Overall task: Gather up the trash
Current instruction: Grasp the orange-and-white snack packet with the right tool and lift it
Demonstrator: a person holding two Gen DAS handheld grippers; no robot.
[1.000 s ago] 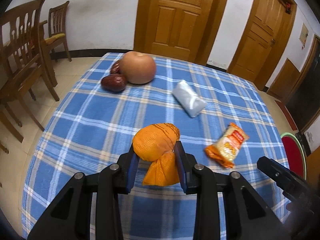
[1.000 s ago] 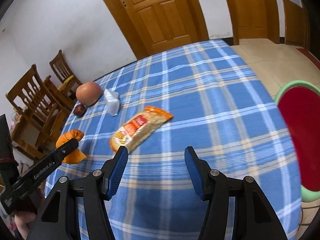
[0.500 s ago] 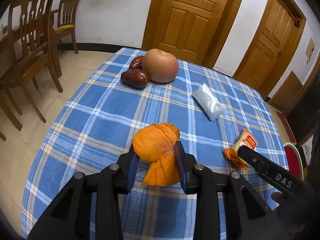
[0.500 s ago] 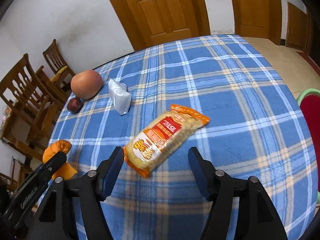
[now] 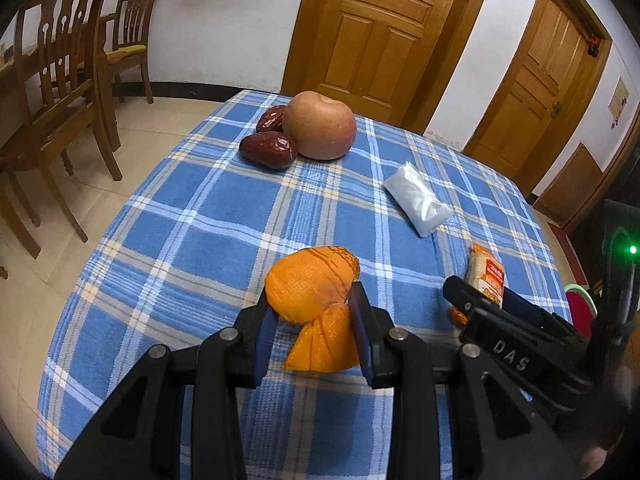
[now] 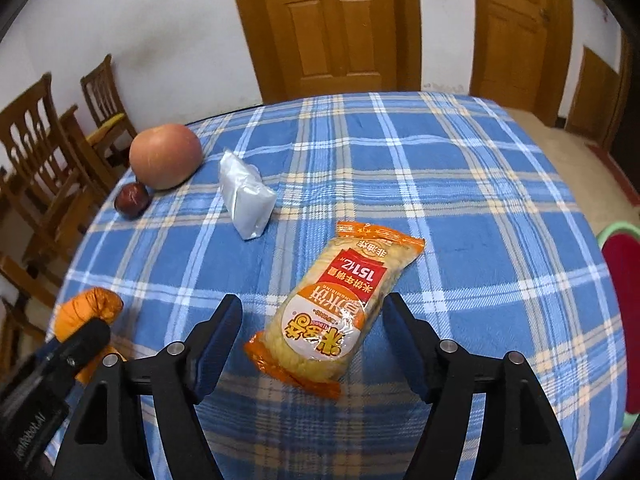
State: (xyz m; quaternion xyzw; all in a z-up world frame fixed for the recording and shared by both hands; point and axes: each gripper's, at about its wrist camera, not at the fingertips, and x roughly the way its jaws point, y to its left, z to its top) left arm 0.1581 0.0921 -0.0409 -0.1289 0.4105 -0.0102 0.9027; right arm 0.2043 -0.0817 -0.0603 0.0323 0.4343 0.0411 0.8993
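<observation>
The left gripper [image 5: 314, 326] squeezes an orange bag [image 5: 316, 304], tied shut, so what is inside may be anything. The right gripper [image 6: 314, 344] is wide open around a snack packet [image 6: 340, 308] lying on the blue checked tablecloth [image 6: 460, 184]. Farther off lie a white packet [image 6: 246, 198], an apple [image 5: 320, 125] and two red dates [image 5: 269, 149]. Wooden doors [image 5: 368, 36] stand behind.
</observation>
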